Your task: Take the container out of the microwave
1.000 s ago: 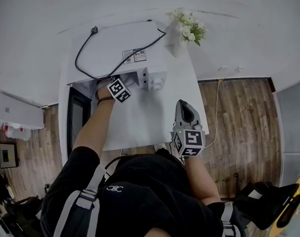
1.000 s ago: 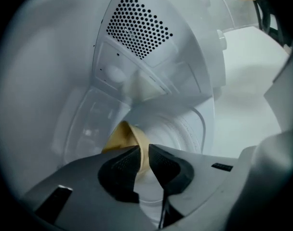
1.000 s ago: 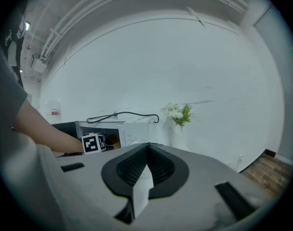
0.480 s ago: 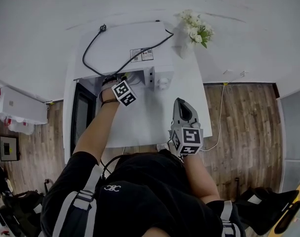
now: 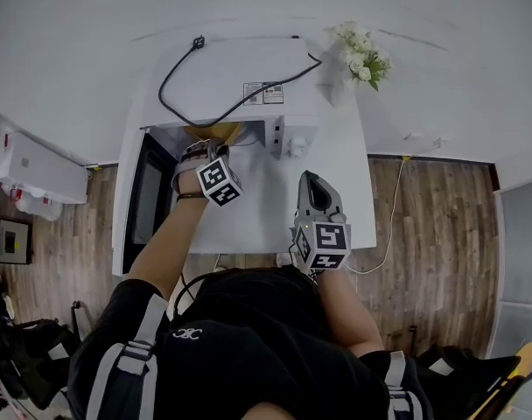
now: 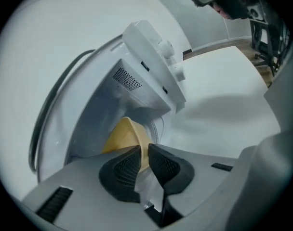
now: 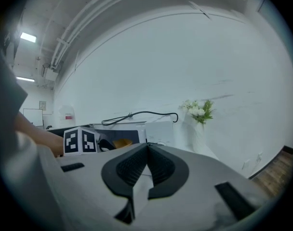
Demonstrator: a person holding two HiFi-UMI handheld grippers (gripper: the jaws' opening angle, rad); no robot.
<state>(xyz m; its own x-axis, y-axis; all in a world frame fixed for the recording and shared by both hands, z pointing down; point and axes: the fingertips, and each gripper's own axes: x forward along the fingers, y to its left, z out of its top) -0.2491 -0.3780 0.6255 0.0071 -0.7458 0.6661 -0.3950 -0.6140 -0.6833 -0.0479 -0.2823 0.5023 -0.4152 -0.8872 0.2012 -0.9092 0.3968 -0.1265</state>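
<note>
A yellow container sits at the mouth of the white microwave, whose dark door hangs open to the left. My left gripper is shut on the container's rim. In the left gripper view the pads pinch the thin yellow wall of the container, with the microwave behind it. My right gripper hovers over the white table, shut and empty. The right gripper view shows its own jaws closed, and the container far off at the left.
A black power cord loops over the microwave's top. A white vase of flowers stands at the table's back right corner, close to the wall. Wooden floor lies on both sides of the table.
My left gripper has drawn back from the microwave towards the person, and the yellow container has come into sight at the opening. The right gripper has shifted slightly.
</note>
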